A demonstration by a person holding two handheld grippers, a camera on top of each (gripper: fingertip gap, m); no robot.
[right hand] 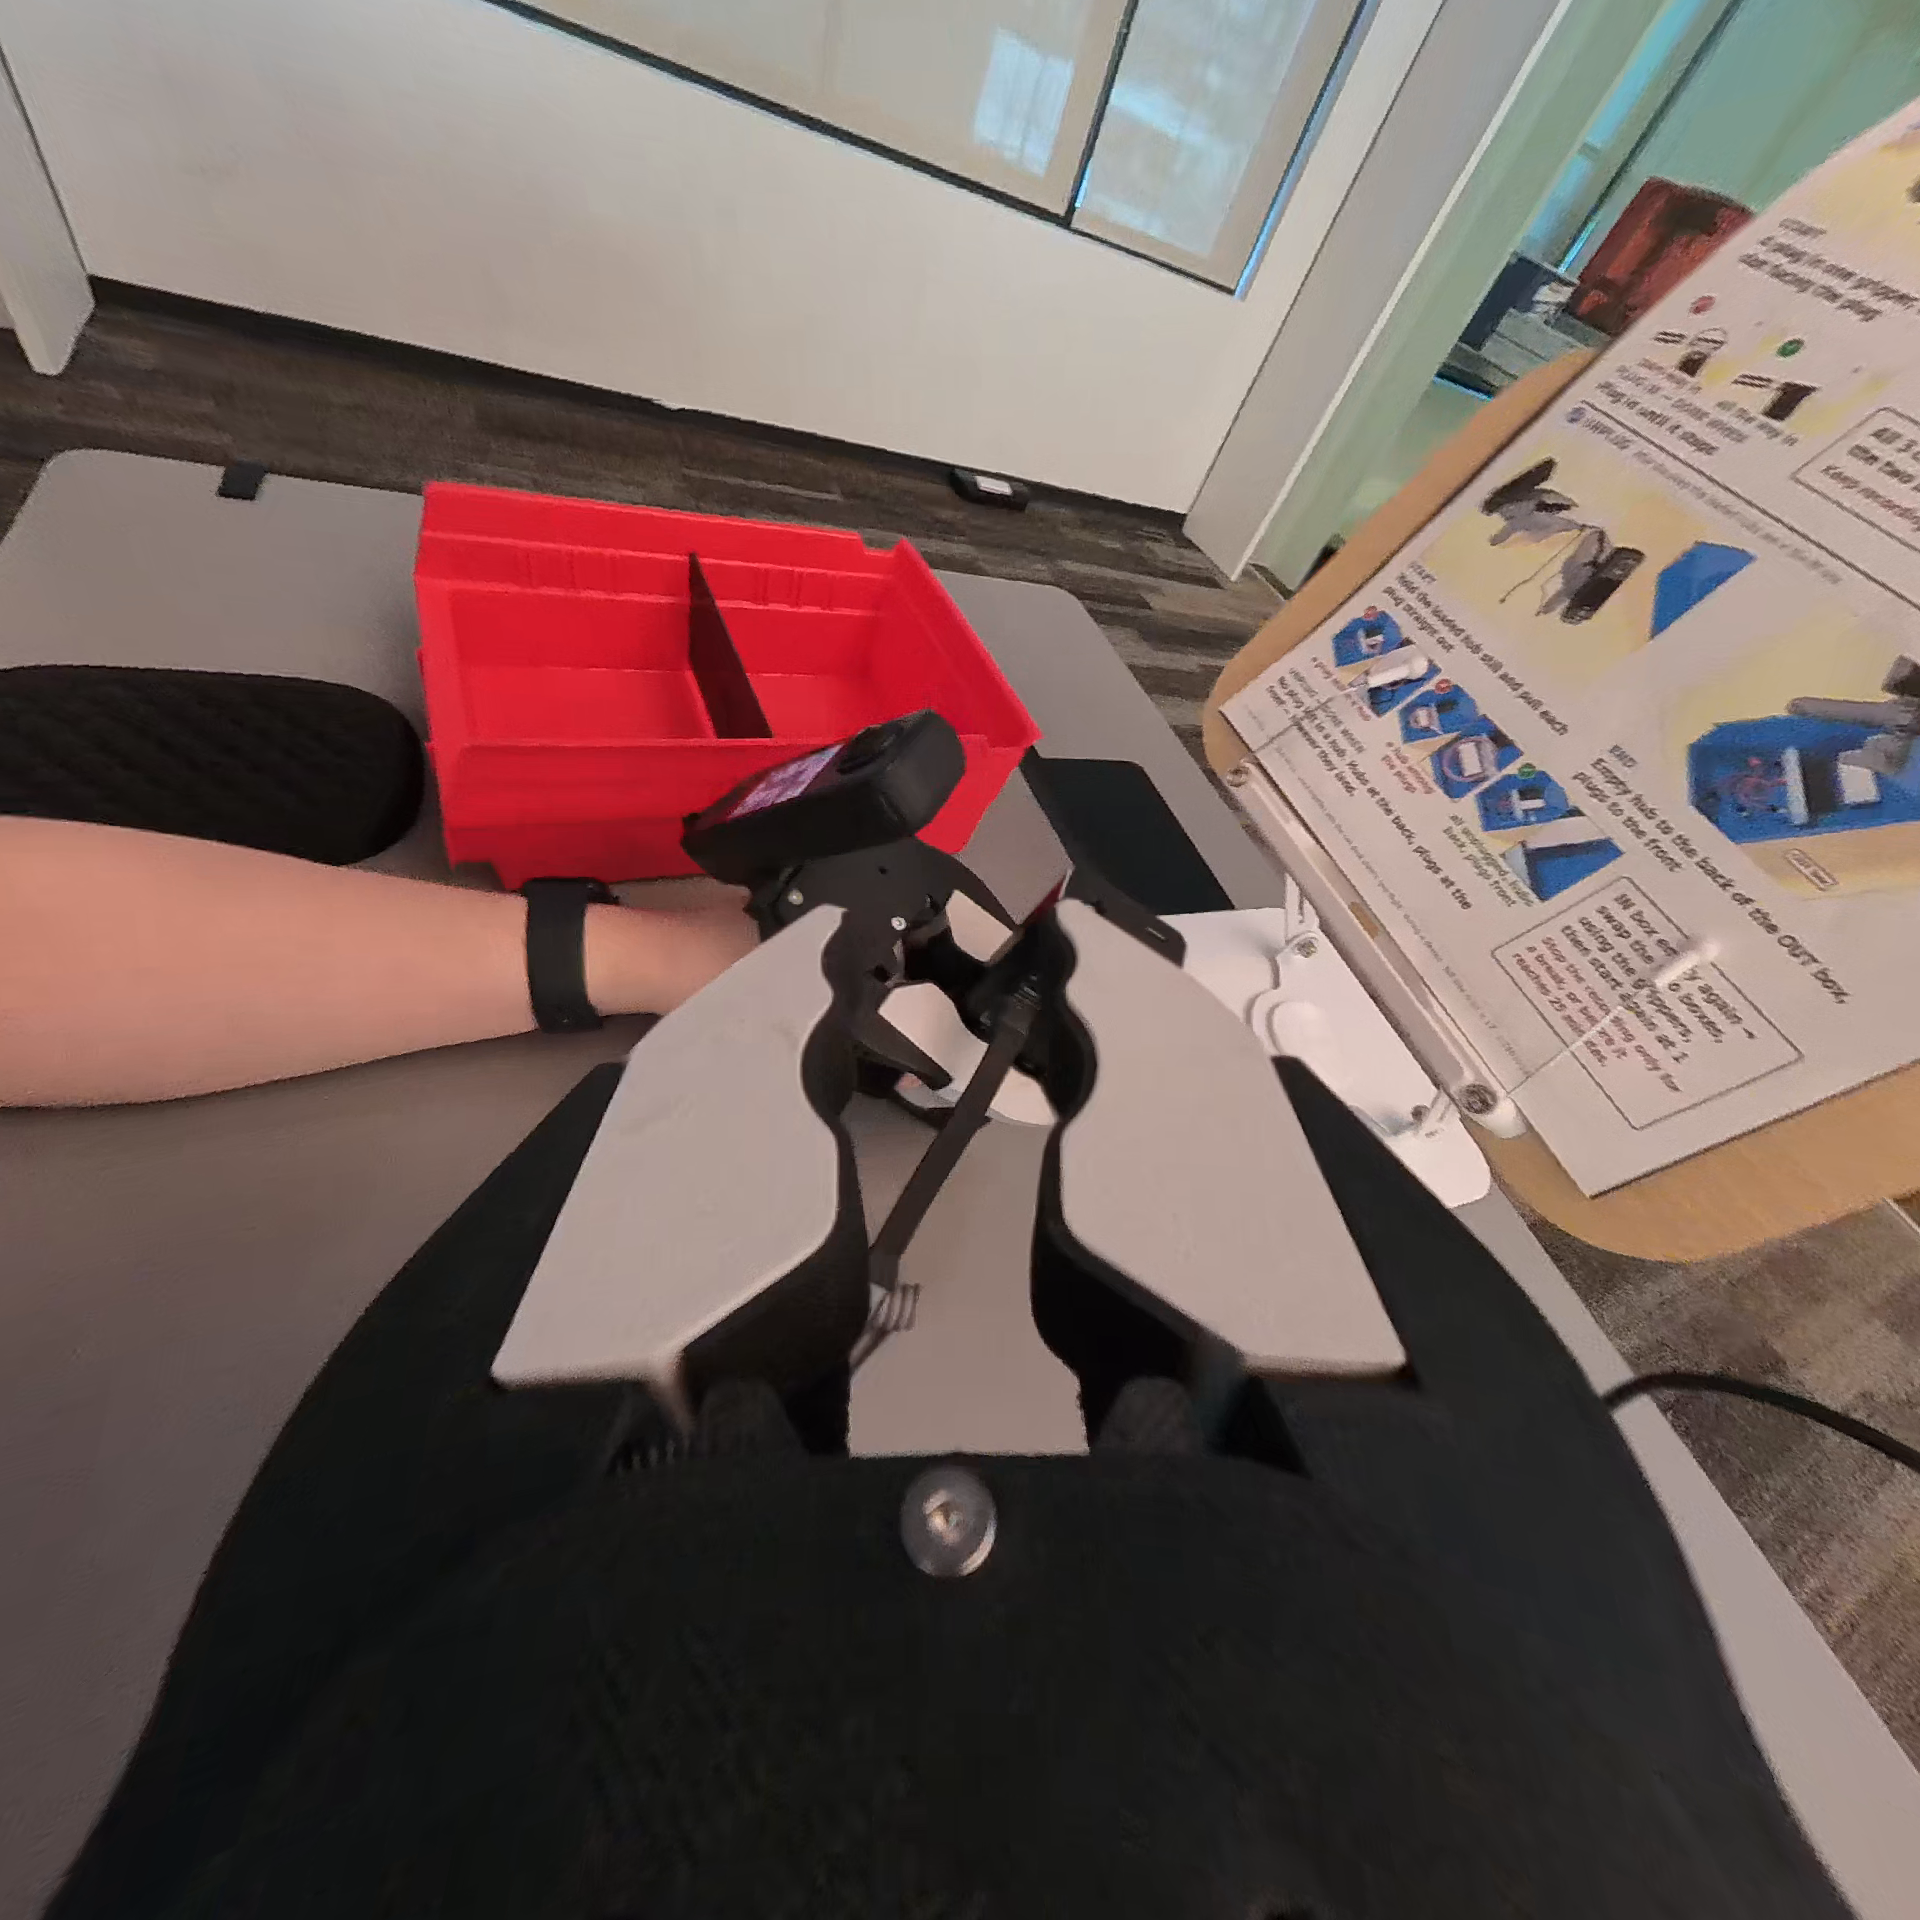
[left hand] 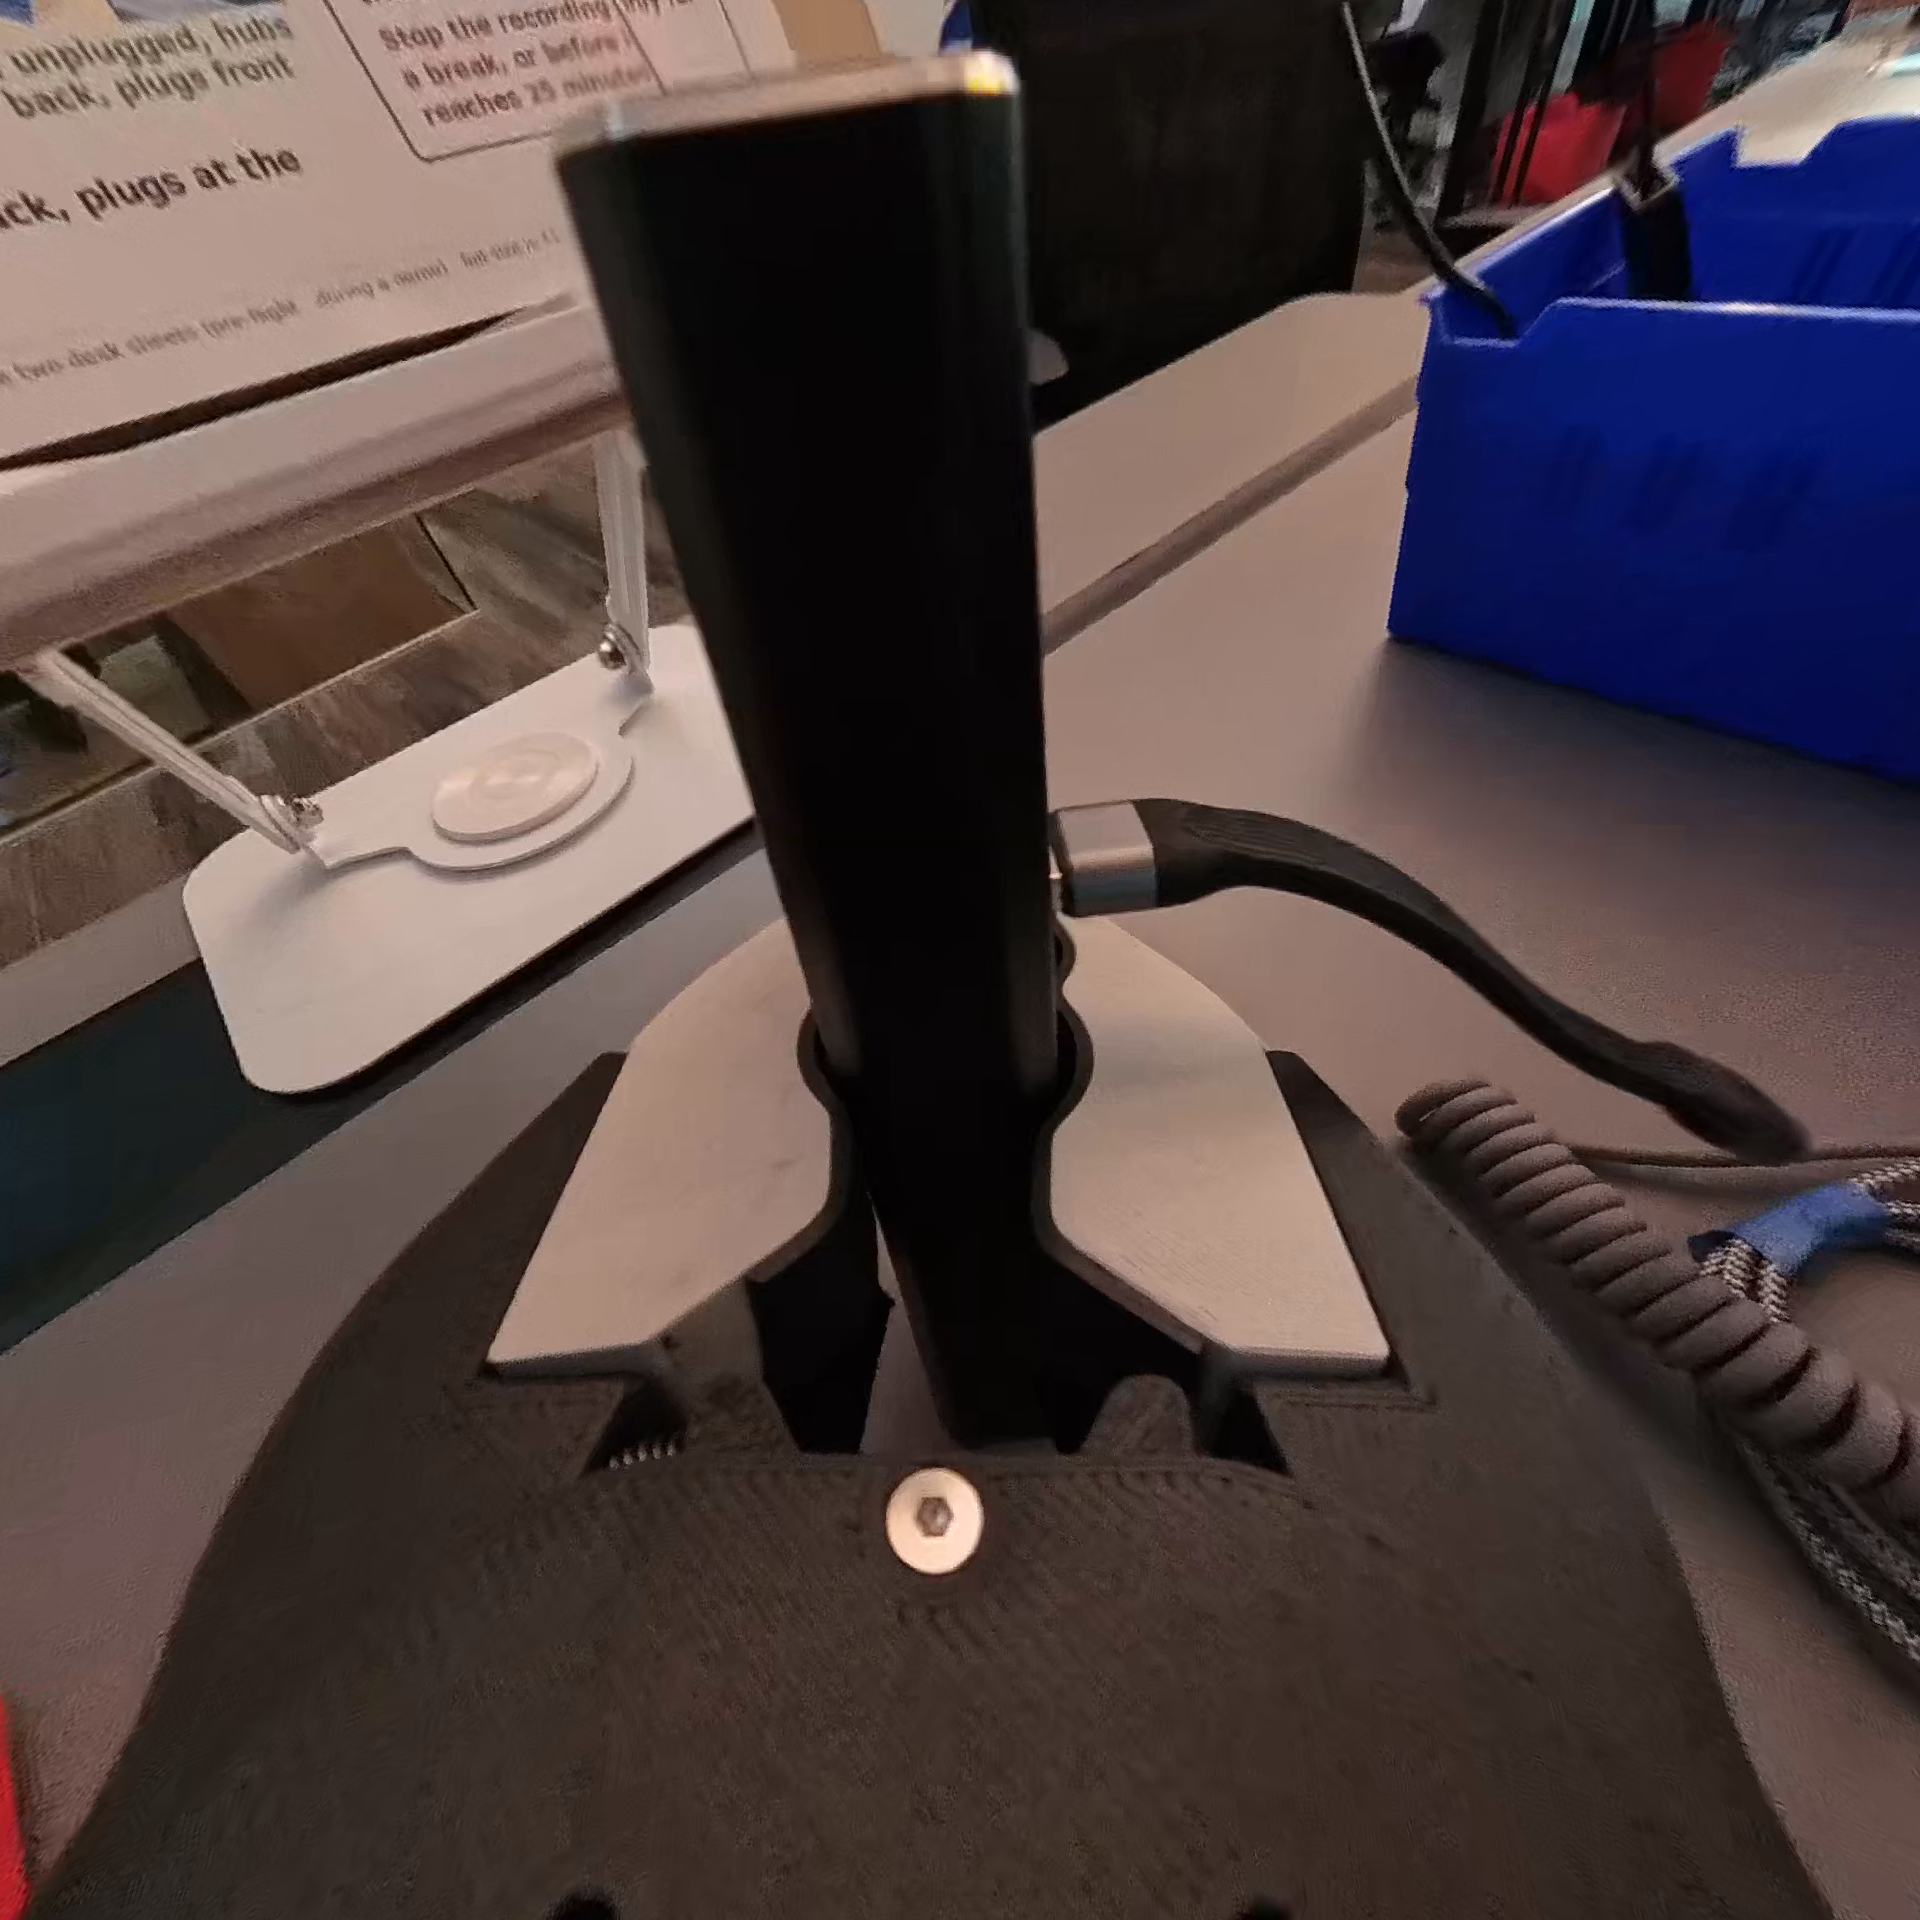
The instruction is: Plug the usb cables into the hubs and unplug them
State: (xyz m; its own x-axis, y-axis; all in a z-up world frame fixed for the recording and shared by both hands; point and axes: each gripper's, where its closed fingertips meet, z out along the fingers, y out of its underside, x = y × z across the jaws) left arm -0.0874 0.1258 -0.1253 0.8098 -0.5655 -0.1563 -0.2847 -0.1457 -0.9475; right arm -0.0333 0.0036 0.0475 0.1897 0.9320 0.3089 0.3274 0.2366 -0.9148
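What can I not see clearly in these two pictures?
- Left wrist view: the hub turns its ports away; how deep the plug sits is hidden.
- Left wrist view: the blue bin's inside is behind its wall.
- Right wrist view: blur hides whether the right gripper's fingers pinch the cable.

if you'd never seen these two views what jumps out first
In the left wrist view, a tall black hub fills the middle, clamped in the left gripper, with a grey-tipped usb plug seated in its right side. In the right wrist view, a bright red bin sits on the grey table behind the right gripper, which pinches a black cable.
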